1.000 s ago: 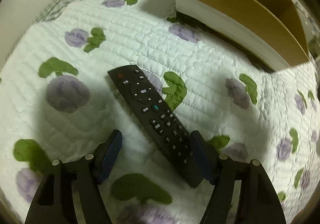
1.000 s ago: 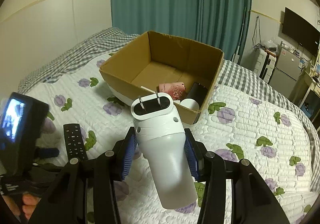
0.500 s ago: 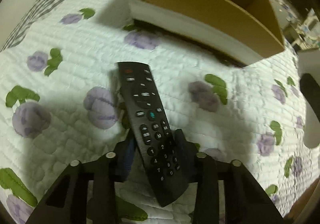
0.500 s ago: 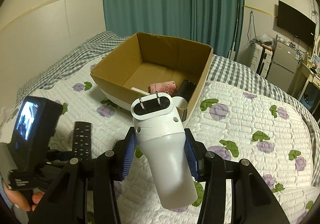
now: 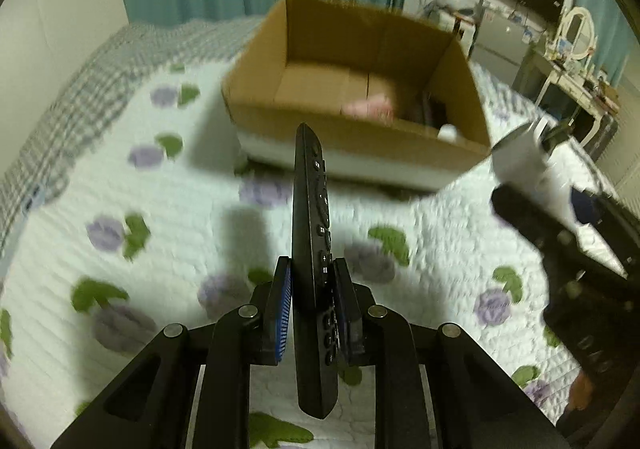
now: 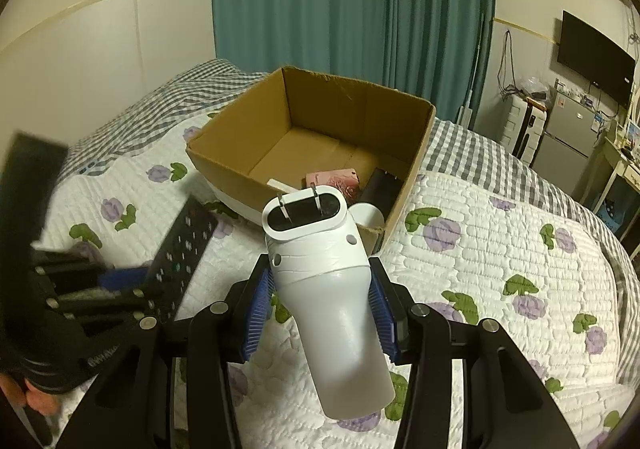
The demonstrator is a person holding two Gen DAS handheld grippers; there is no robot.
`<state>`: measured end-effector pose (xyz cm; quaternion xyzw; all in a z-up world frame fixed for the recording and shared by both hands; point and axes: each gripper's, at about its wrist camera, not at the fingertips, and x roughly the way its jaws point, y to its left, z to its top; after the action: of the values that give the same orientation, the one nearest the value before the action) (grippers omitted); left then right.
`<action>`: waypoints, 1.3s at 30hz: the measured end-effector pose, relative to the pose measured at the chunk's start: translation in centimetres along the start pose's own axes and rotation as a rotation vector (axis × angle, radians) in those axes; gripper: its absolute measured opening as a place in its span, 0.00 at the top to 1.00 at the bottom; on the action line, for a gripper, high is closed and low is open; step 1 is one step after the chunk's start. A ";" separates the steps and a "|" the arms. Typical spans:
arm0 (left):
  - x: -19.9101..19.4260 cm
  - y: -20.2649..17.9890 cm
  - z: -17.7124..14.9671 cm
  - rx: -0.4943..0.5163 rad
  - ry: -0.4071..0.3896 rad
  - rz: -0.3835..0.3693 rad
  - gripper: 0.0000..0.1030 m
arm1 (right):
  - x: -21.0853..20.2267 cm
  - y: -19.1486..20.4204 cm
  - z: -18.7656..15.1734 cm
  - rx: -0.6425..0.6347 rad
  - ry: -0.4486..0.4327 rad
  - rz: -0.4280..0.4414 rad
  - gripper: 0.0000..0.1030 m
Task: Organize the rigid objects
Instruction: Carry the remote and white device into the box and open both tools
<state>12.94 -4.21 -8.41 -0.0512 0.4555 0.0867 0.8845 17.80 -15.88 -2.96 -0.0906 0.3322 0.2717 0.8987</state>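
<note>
- The left gripper (image 5: 312,285) has a black remote control (image 5: 310,233) between its blue pads; the jaws are closing on it, pads pressed to its two faces, and the remote stands on edge above the quilt, its far end pointing toward the box.
- The right gripper (image 6: 320,313) is clamped on a white plastic appliance body (image 6: 332,297) with two metal prongs at its top end, held clear of the bed.
- Below both lies a white quilted bedspread (image 6: 500,249) with purple flowers and green leaves.
- Farther off, a cardboard box (image 6: 240,145) sits open on the bed's middle, toward the headboard-side edge; a pink item (image 6: 334,181), a black item (image 6: 380,189) and a white round item (image 6: 366,215) lie in its near right corner.
- Teal curtains (image 6: 340,9) hang behind.
</note>
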 end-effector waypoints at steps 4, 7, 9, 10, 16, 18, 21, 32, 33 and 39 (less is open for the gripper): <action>-2.3 -0.3 1.8 0.027 -0.073 -0.026 0.81 | -0.7 0.2 1.2 -0.007 -0.020 0.007 0.56; -3.4 0.2 4.4 0.050 -0.119 -0.049 0.81 | -1.1 0.1 2.3 -0.003 -0.028 0.023 0.56; -3.6 0.4 5.8 0.067 -0.148 -0.054 0.81 | -1.4 0.1 3.6 -0.022 -0.035 0.013 0.56; -3.8 0.4 6.8 0.077 -0.169 -0.056 0.81 | -1.5 0.0 4.1 -0.029 -0.040 0.010 0.56; -2.8 0.0 11.0 0.102 -0.239 -0.060 0.81 | -2.4 -1.3 9.0 -0.054 -0.111 -0.013 0.56; -2.0 -0.3 12.4 0.115 -0.254 -0.055 0.81 | -2.1 -1.9 10.5 -0.055 -0.125 -0.022 0.56; -0.4 -0.6 13.7 0.123 -0.244 -0.053 0.81 | -1.0 -2.3 12.3 -0.086 -0.133 -0.050 0.56; 7.8 -0.5 15.8 0.106 -0.144 -0.018 0.81 | 4.7 -4.4 12.2 -0.041 -0.080 -0.033 0.56; 8.2 -0.5 15.9 0.104 -0.136 -0.019 0.81 | 5.0 -4.7 12.1 -0.038 -0.076 -0.030 0.56; 9.0 -0.6 16.1 0.144 -0.121 -0.016 0.77 | 6.7 -5.2 12.0 -0.013 -0.071 -0.020 0.56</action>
<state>31.00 -1.08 -6.36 0.0144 0.4060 0.0497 0.9124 31.46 -13.27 1.81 -0.0898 0.2972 0.2680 0.9120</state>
